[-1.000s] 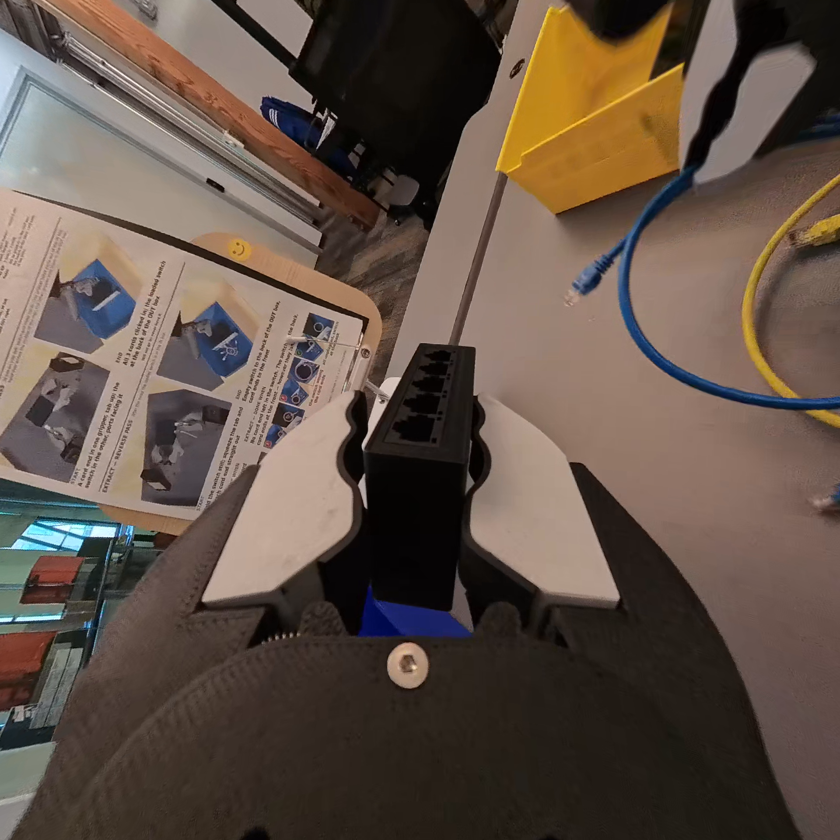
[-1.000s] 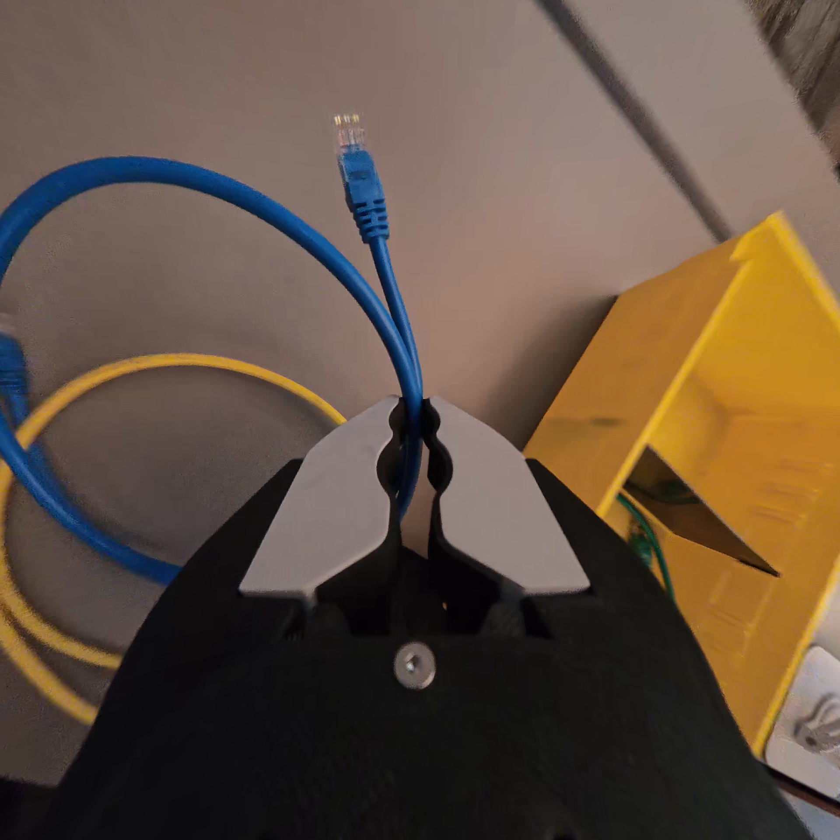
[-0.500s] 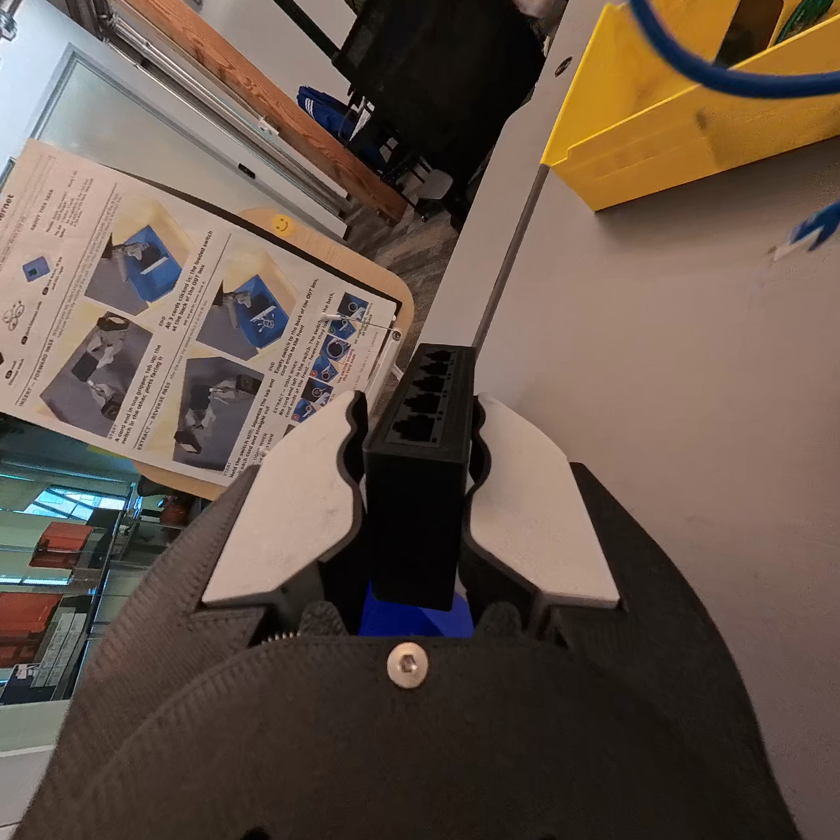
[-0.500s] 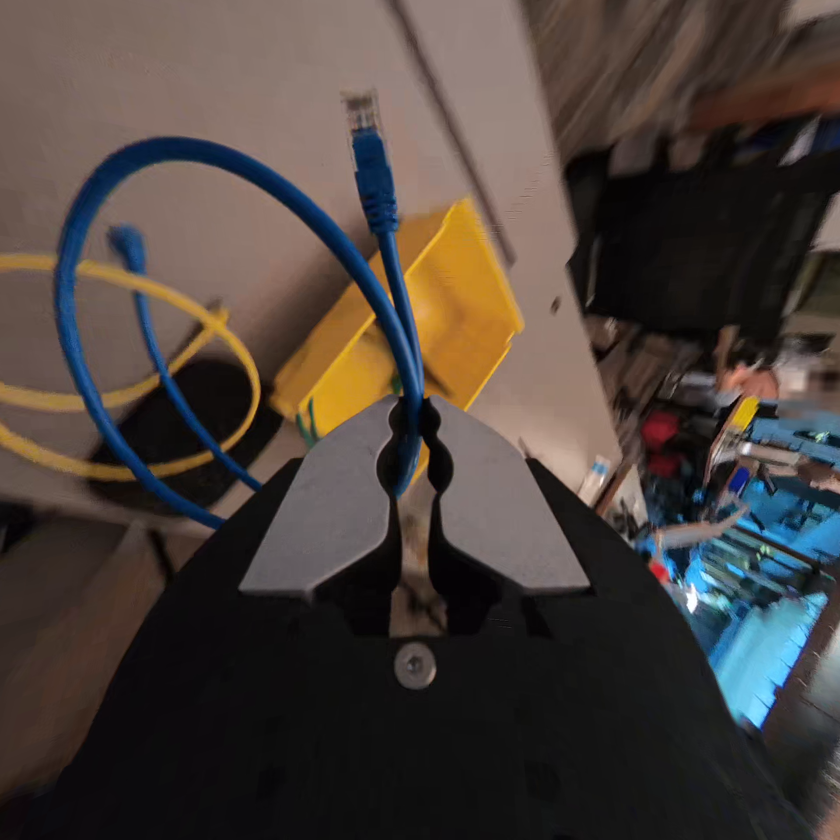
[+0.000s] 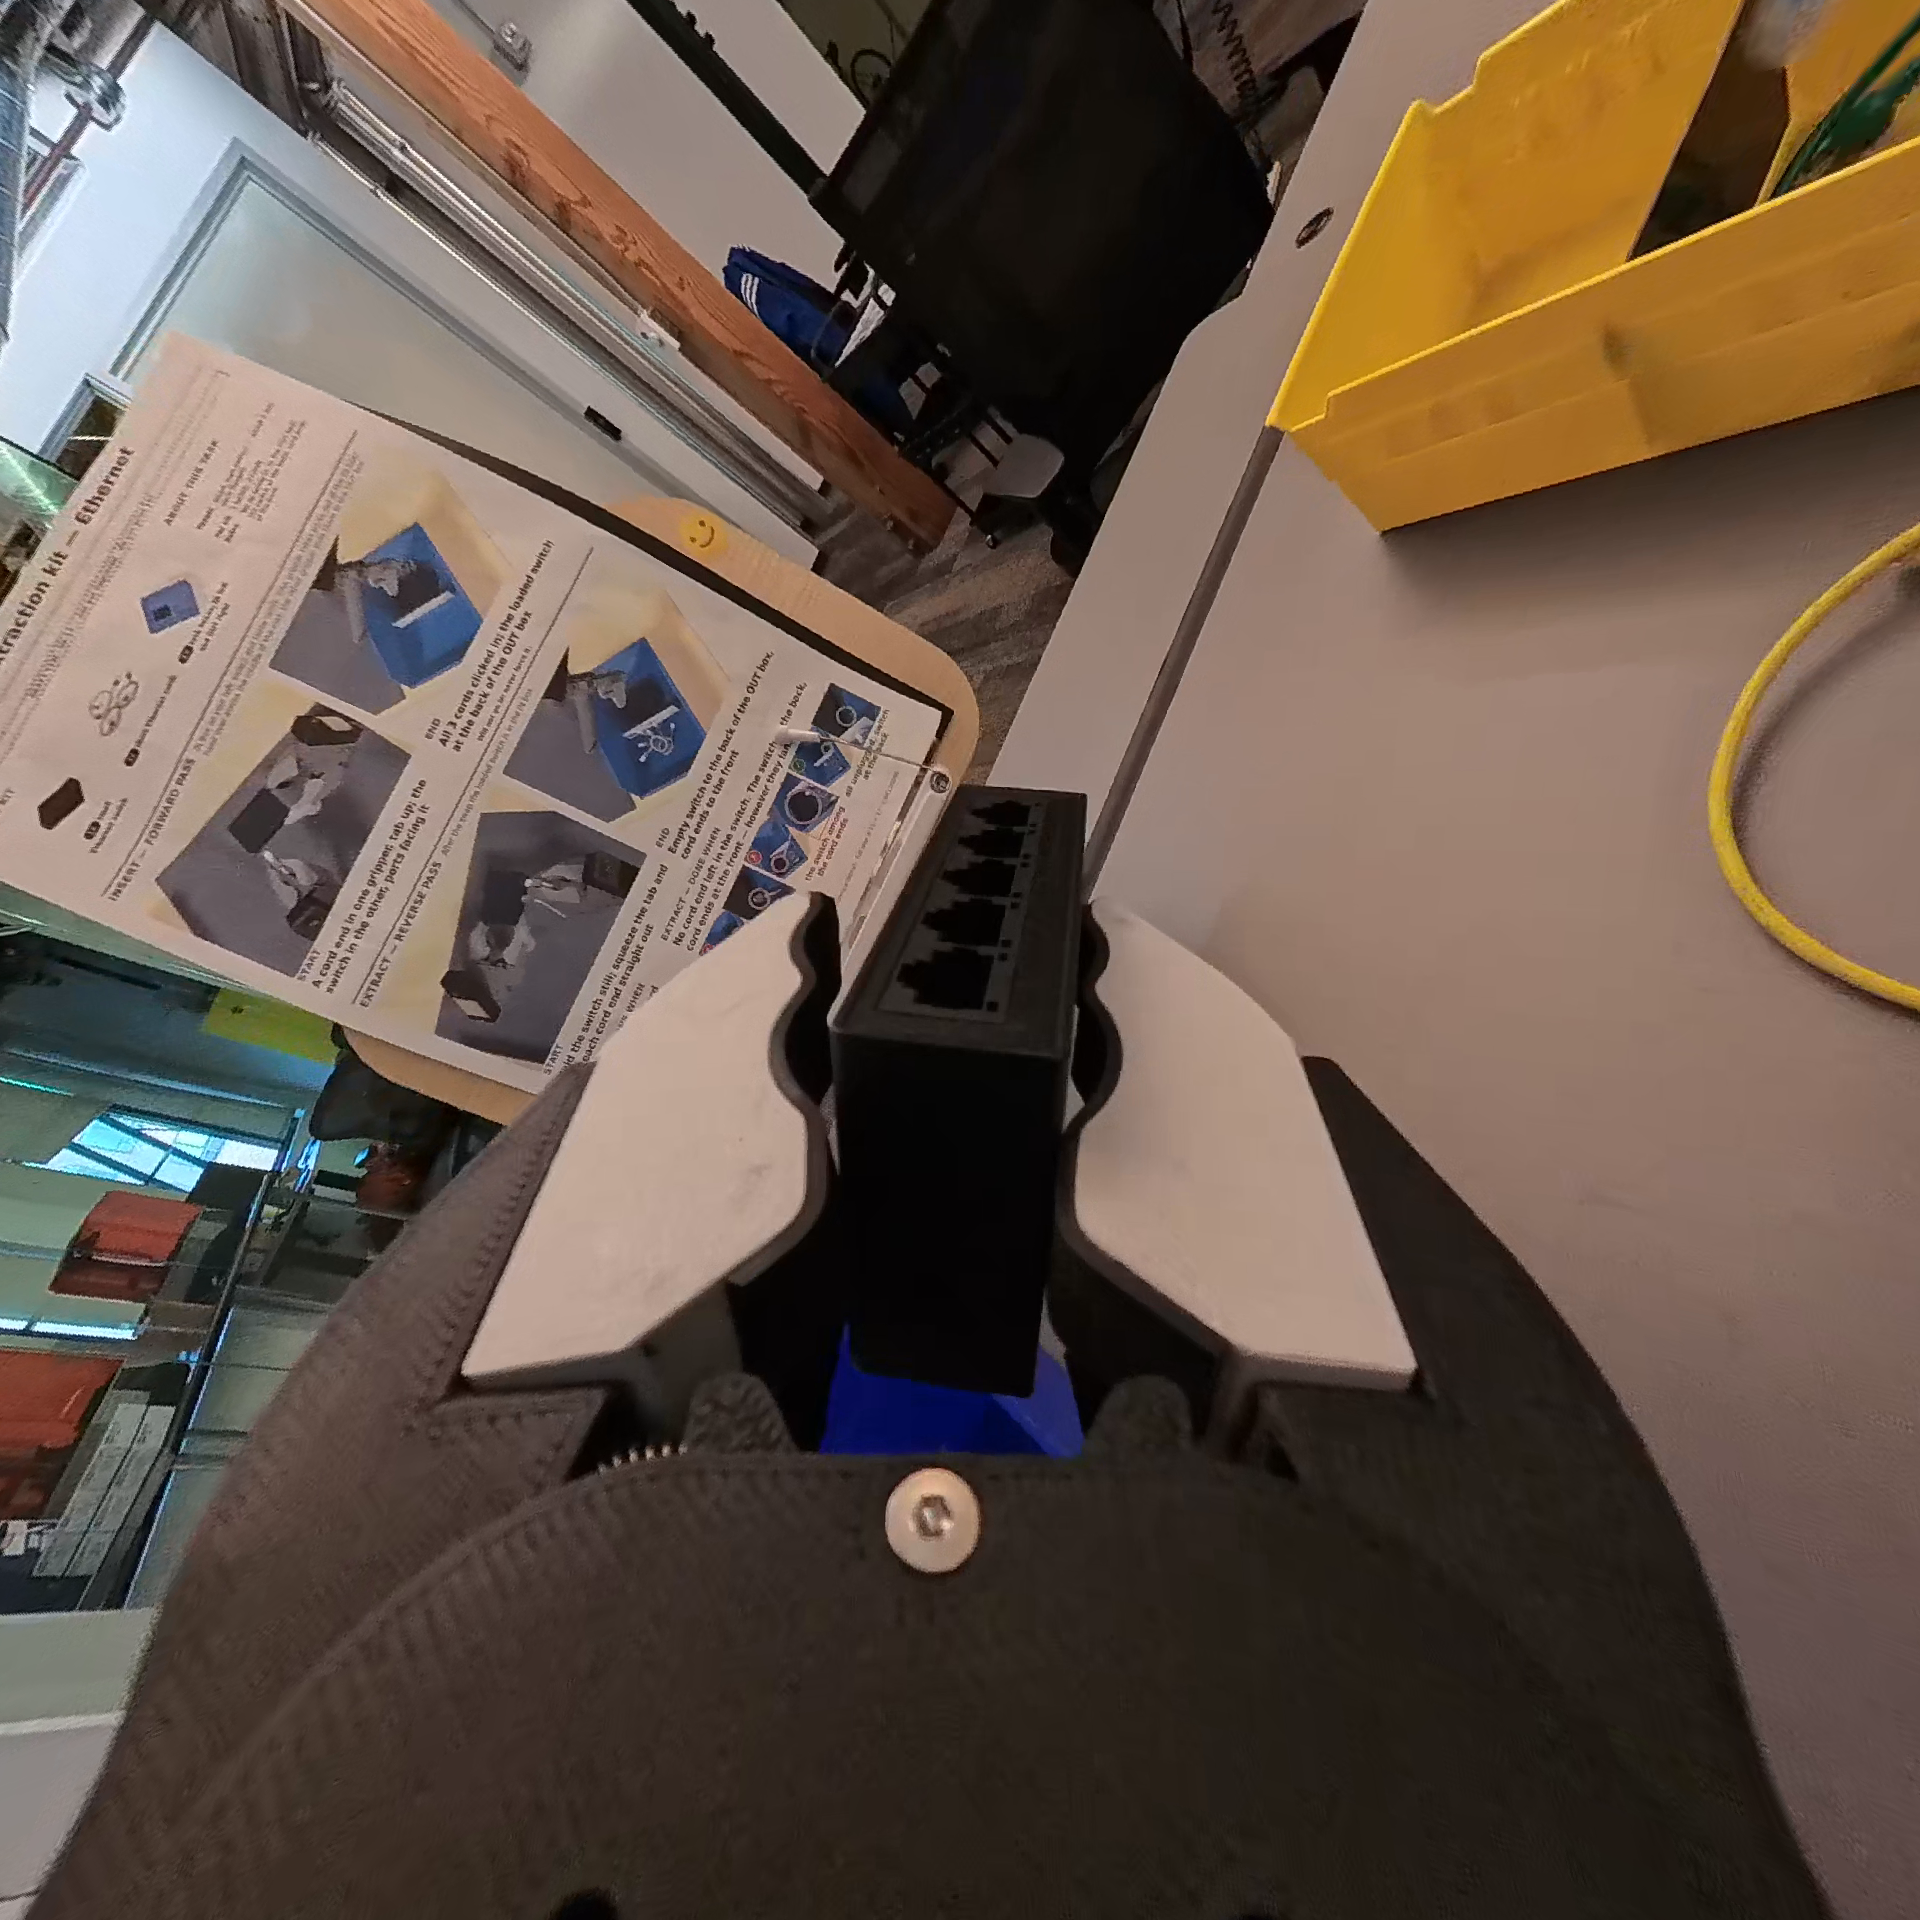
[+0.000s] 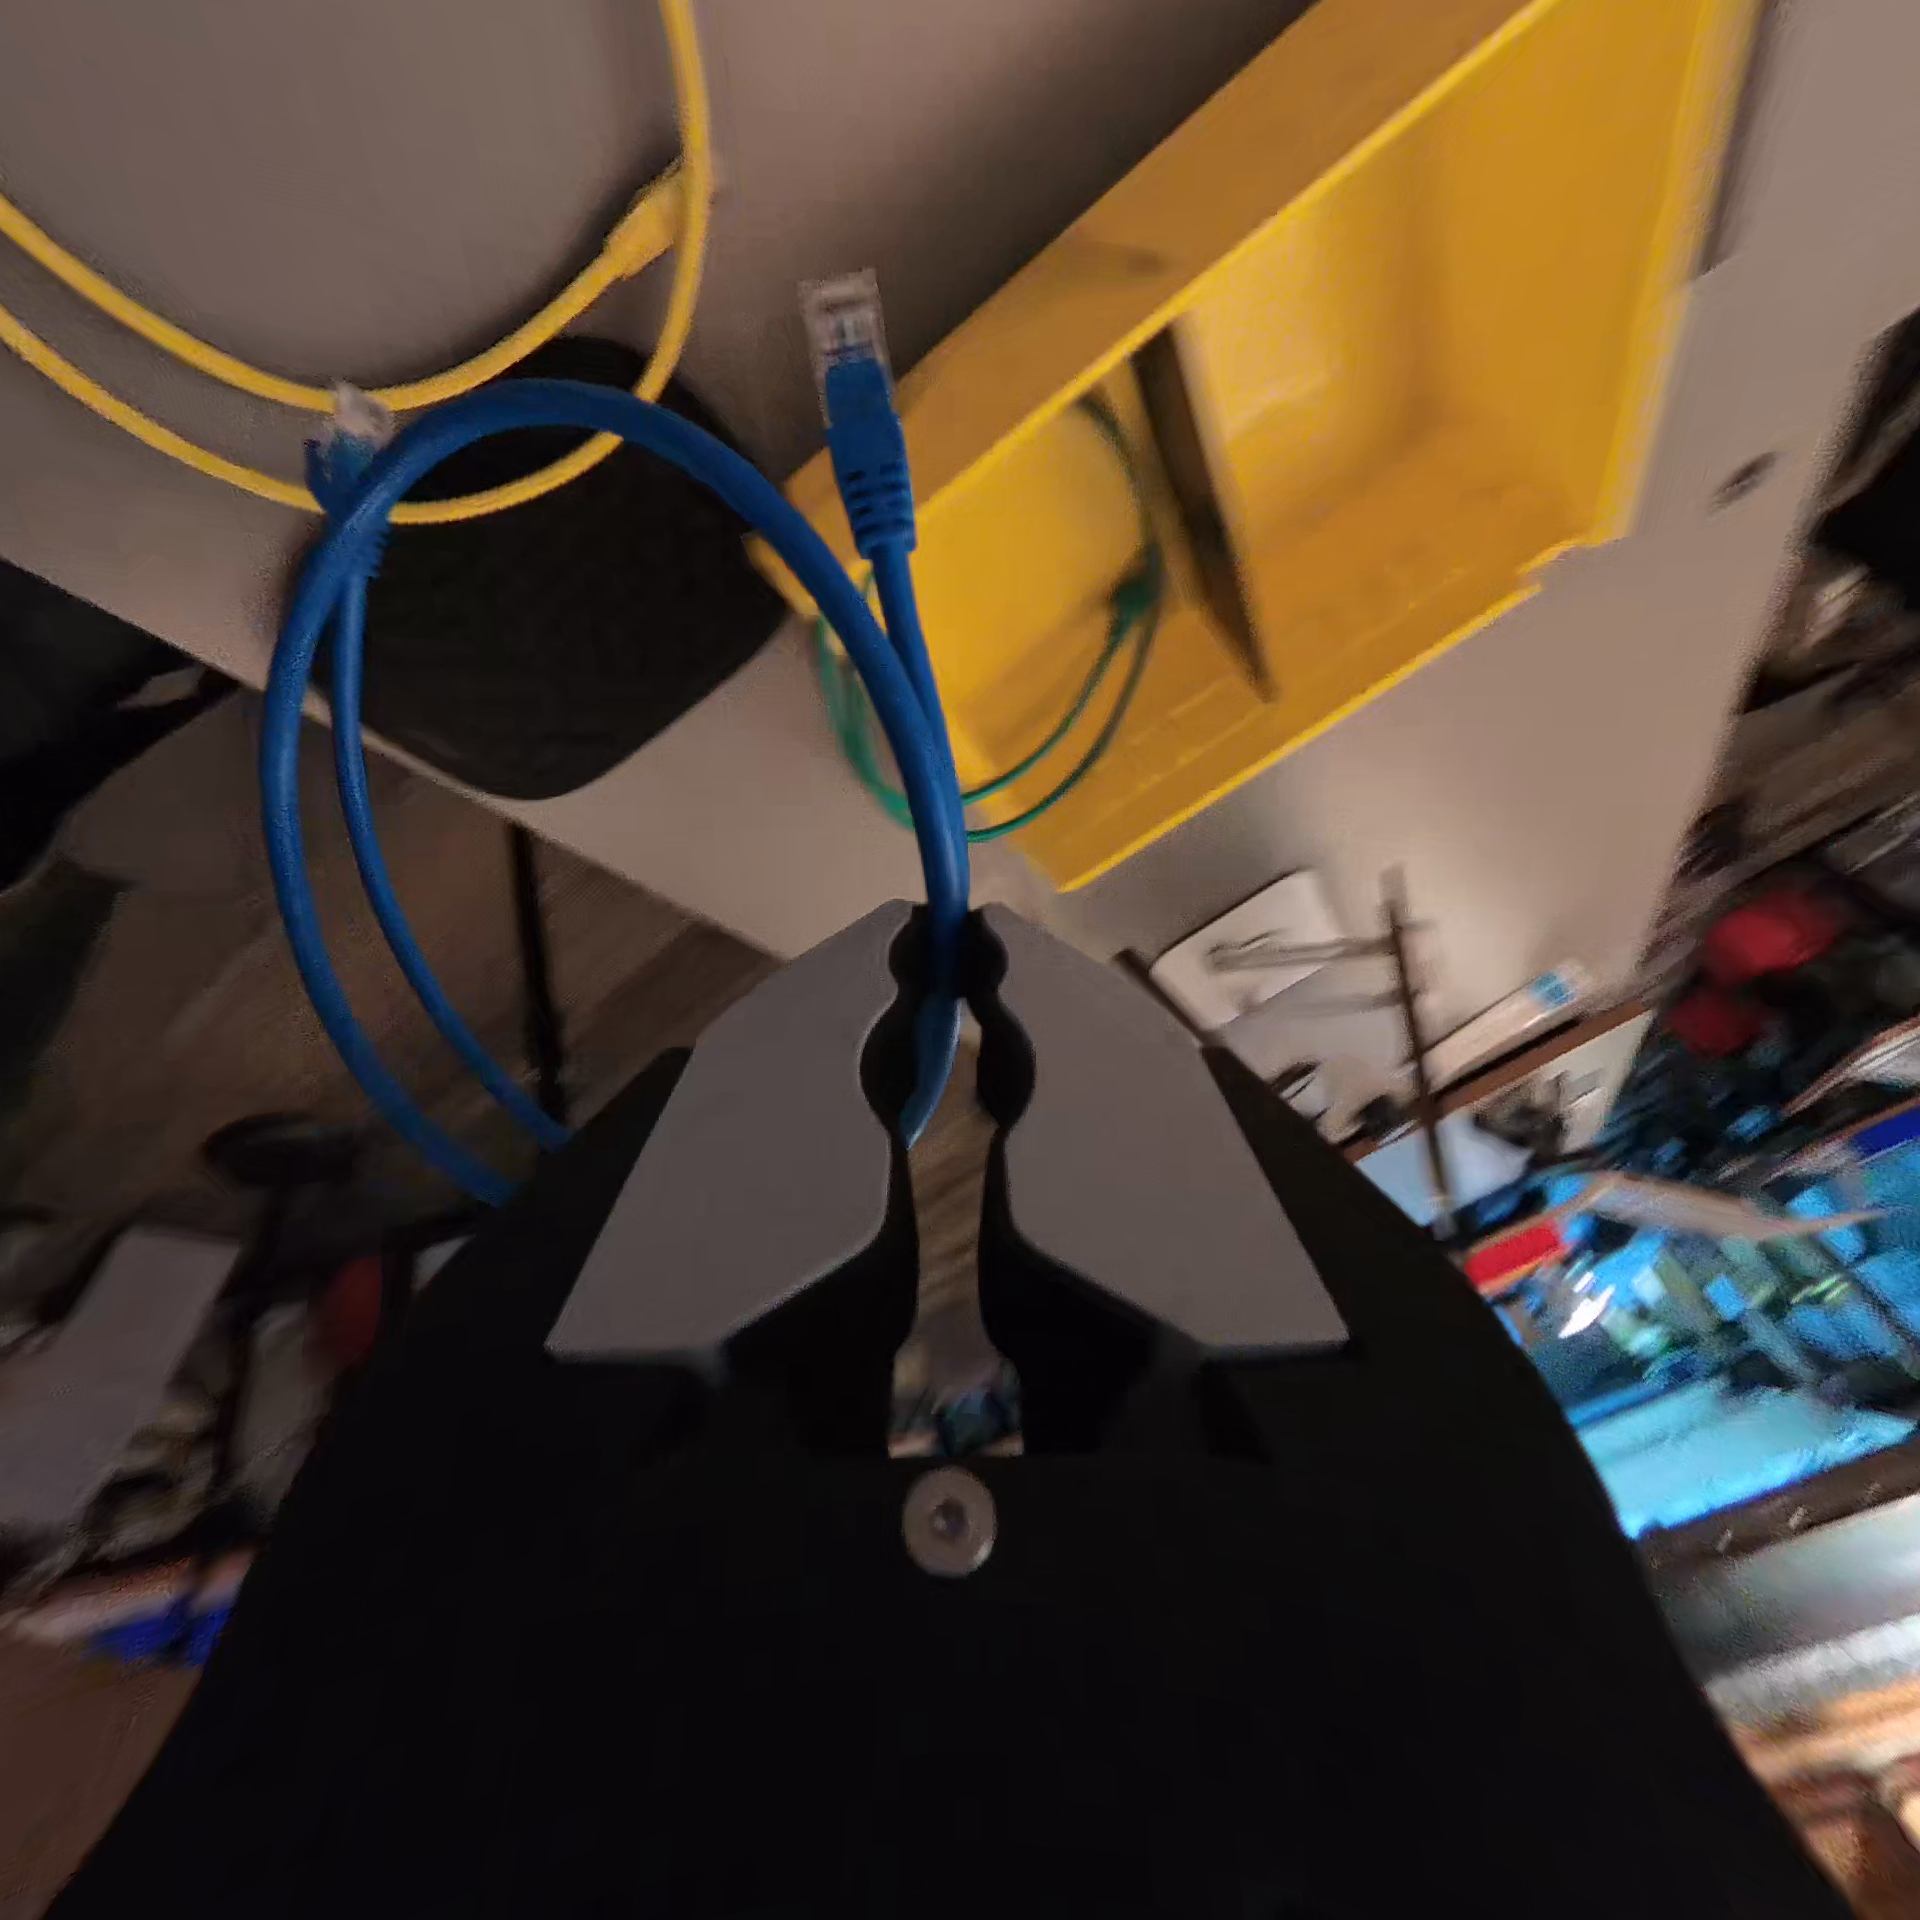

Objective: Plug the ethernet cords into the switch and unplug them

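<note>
My left gripper (image 5: 956, 997) is clenched on the black switch (image 5: 961, 1060), which it holds off the table beside the left edge, its row of empty ports facing forward. My right gripper (image 6: 940, 935) pinches the blue cord (image 6: 914, 665) a little behind its plug (image 6: 857, 364), above the yellow bin (image 6: 1382, 343) and the yellow cord (image 6: 582, 281). To insert well, I would line the plug squarely with one port, clip on the correct side, then push straight.

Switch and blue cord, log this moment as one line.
left gripper: shut on switch, ports empty | right gripper: shut on blue cord, plug free | yellow cord: on table
</note>
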`<state>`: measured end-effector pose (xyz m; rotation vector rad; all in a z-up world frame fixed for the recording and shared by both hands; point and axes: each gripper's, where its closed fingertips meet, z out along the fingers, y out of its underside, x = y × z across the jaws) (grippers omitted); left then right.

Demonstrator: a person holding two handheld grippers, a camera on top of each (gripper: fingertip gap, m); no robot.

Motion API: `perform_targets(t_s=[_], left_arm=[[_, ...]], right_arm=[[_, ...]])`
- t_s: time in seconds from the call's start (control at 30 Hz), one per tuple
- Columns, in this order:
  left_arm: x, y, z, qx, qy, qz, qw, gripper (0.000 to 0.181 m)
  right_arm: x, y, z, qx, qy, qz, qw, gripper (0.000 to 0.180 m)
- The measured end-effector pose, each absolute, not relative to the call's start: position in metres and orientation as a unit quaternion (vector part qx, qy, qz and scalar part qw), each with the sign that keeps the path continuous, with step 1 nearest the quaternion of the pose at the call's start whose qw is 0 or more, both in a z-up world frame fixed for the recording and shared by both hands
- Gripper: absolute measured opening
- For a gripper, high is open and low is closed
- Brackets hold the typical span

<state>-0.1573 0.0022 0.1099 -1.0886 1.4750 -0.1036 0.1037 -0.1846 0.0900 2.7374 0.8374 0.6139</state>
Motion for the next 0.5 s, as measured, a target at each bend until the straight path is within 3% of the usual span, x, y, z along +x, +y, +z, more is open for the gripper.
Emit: perform_targets(t_s=[0.1,0.2,0.33,0.5], left_arm=[[-0.158,0.004,0.109,-0.473,0.638,-0.042,0.606,0.043],[-0.157,0.003,0.109,-0.472,0.639,-0.043,0.606,0.042],[-0.155,0.0,0.109,-0.467,0.642,-0.043,0.607,0.042],[-0.15,0.0,0.102,-0.47,0.649,-0.037,0.597,0.042]], right_arm=[[0.14,-0.147,0.161,0.916,0.293,0.266,-0.059,0.007],[0.171,-0.131,0.182,0.893,0.29,0.283,-0.197,0.007],[0.237,-0.15,0.128,0.923,0.167,0.278,-0.206,0.007],[0.298,-0.198,0.032,0.969,-0.065,0.202,-0.125,0.007]])
